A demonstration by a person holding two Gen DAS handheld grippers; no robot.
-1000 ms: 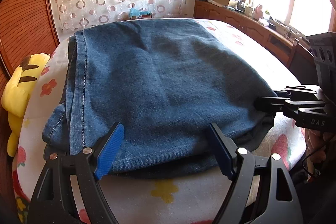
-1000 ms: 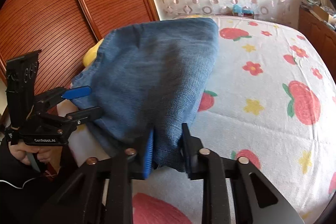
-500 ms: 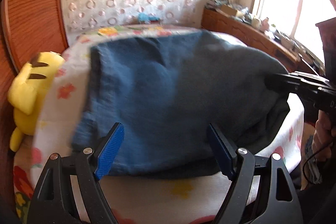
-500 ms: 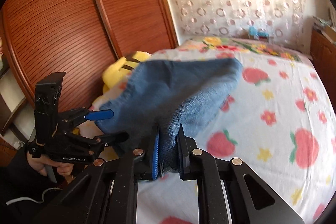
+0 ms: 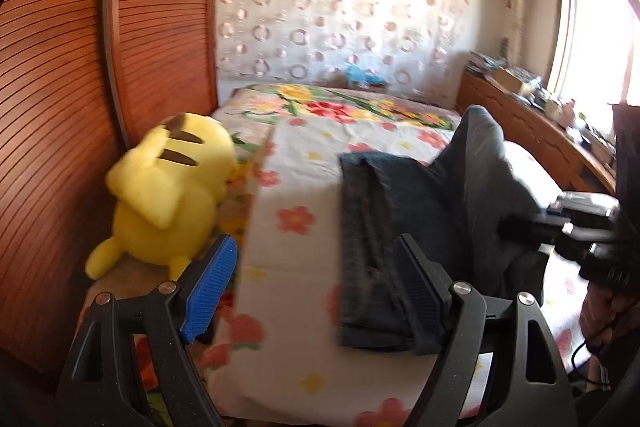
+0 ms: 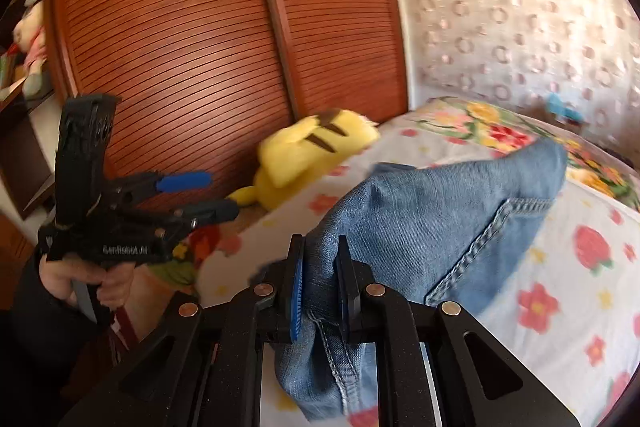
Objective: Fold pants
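A: While my right gripper [image 6: 320, 287] pinches the jeans [image 6: 440, 219], how do its jaws stand?

B: Nearly together, denim bunched between the pads. A stitched hem hangs below the fingers; the rest of the cloth lifts off the bed [image 6: 560, 287] and stretches up and away to the right, a pocket seam showing.

A: And my left gripper [image 5: 316, 291]?

B: Jaws wide, nothing between them. In the left wrist view the jeans [image 5: 384, 227] lie behind the right-hand finger, partly hidden by it; the blue pad on the other finger stands clear over the sheet. In the right wrist view the same gripper [image 6: 208, 197] hovers well left of the denim, held by my hand [image 6: 84, 279], apart from the cloth.

A: Where do the jeans sit on the bed?

B: Near the front edge, a dark folded strip flat on the floral sheet, one part raised toward the right gripper [image 5: 560, 223]. The image is blurred there.

A: Surroundings?

B: Yellow plush [image 5: 168, 195] at the bed's left edge against the slatted wardrobe [image 6: 200, 47], apart from the jeans.
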